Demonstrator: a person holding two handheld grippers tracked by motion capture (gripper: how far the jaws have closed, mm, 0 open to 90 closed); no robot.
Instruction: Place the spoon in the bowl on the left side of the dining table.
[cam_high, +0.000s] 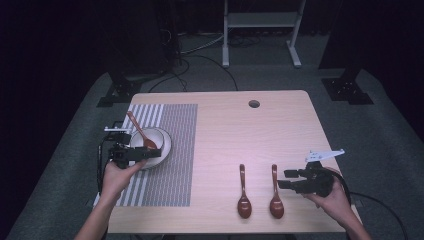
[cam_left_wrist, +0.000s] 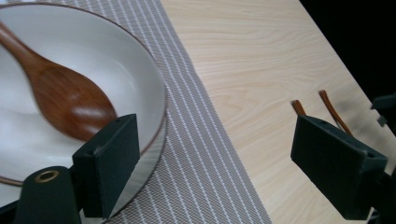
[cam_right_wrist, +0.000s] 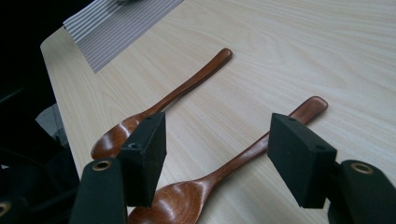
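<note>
A white bowl stands on the striped placemat at the table's left, and a brown wooden spoon leans inside it. My left gripper is at the bowl's near rim, open. In the left gripper view its jaws stand wide over the placemat, one jaw beside the bowl and its spoon. Two more wooden spoons lie side by side near the front edge. My right gripper is open just right of them. In the right gripper view its jaws straddle the nearer spoon; the other spoon lies beyond.
The light wooden table has a round hole near its far edge. Beyond the table, dark stand legs and cables sit on the grey floor. A white metal frame stands at the back.
</note>
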